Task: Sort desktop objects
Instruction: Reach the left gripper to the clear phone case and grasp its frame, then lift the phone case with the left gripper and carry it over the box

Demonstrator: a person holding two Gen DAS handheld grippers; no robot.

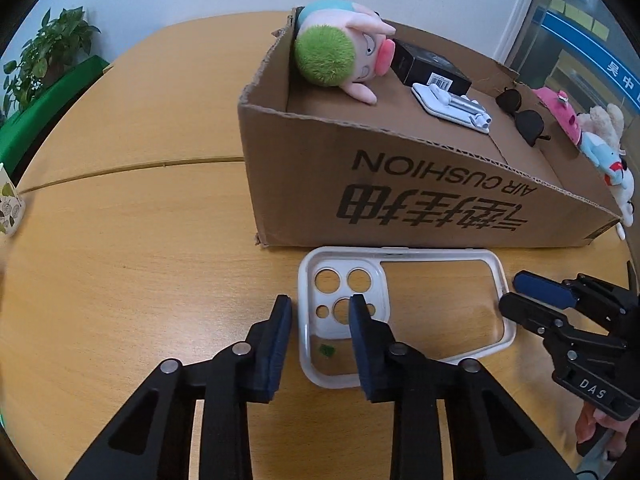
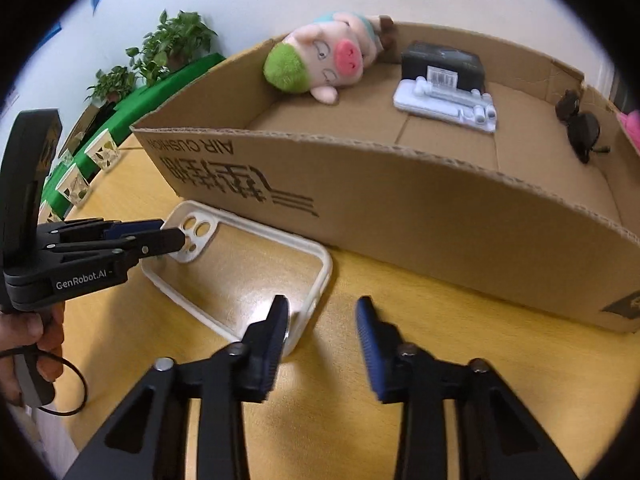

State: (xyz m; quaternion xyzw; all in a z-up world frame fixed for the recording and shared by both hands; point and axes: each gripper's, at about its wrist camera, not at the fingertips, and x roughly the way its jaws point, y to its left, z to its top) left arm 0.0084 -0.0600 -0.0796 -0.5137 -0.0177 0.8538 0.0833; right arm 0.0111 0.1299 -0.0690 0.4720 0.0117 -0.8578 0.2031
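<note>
A clear phone case [image 1: 432, 304] with a white rim lies flat on the wooden table, just in front of the cardboard box [image 1: 400, 184]. My left gripper [image 1: 320, 312] straddles the rim at the case's camera end: one finger stands outside it, the other over the camera holes. The pads do not press on it. My right gripper [image 2: 322, 312] straddles the rim at the opposite end of the case [image 2: 248, 256], its left finger inside and its right finger outside, with a gap. Each gripper shows in the other's view, the right gripper [image 1: 508, 296] and the left gripper [image 2: 172, 232].
The box [image 2: 400, 208] holds a pig plush [image 1: 340, 56], a black carton [image 1: 432, 68], a white tray of small parts [image 1: 452, 108] and sunglasses [image 1: 520, 116]. More plush toys [image 1: 600, 136] lie at its right end. Paper cups [image 2: 102, 150] and potted plants [image 1: 48, 52] stand far left.
</note>
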